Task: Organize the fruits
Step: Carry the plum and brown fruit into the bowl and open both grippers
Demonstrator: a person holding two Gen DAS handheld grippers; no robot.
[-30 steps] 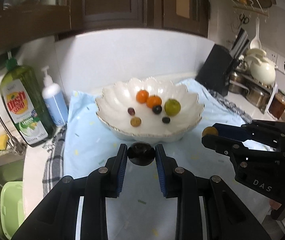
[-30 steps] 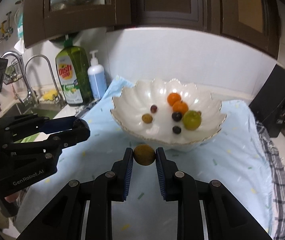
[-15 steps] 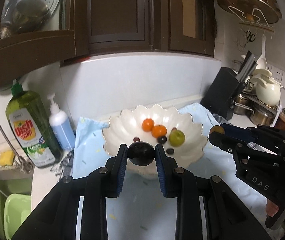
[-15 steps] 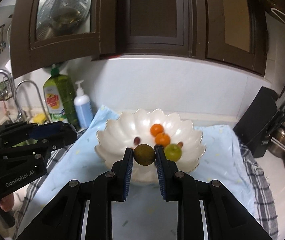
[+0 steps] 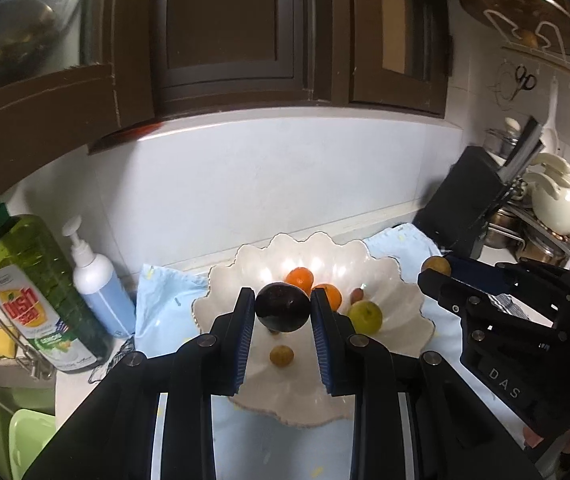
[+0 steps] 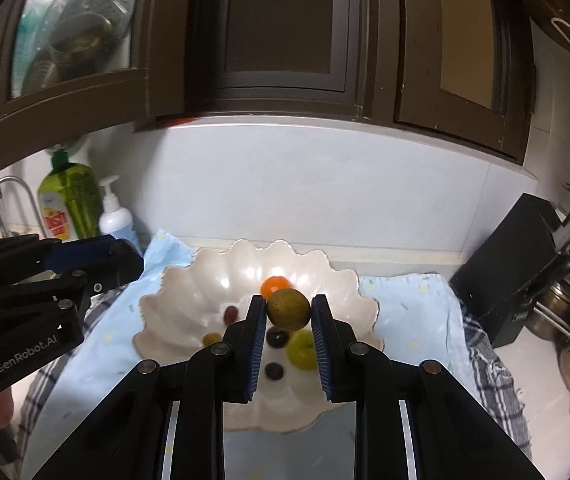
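hidden: dark plum (image 5: pixel 282 307) covers part of the oranges (image 5: pixel 300 277) | green fruit (image 6: pixel 301 349) half behind the right pad | cut off: green bin (image 5: pixel 25 436) at frame edge | blurry: stuff behind the cabinet glass (image 6: pixel 73 36), can't tell what

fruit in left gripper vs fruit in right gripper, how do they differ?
Colour: the dark fruit in the left gripper is near-black purple; the brown fruit in the right gripper is olive-brown.
Surface: the dark fruit is glossy, the brown fruit dull and speckled.
Width: the dark fruit spreads its jaws slightly wider.
Shared: both round, each pinched between blue pads, held above the white bowl.
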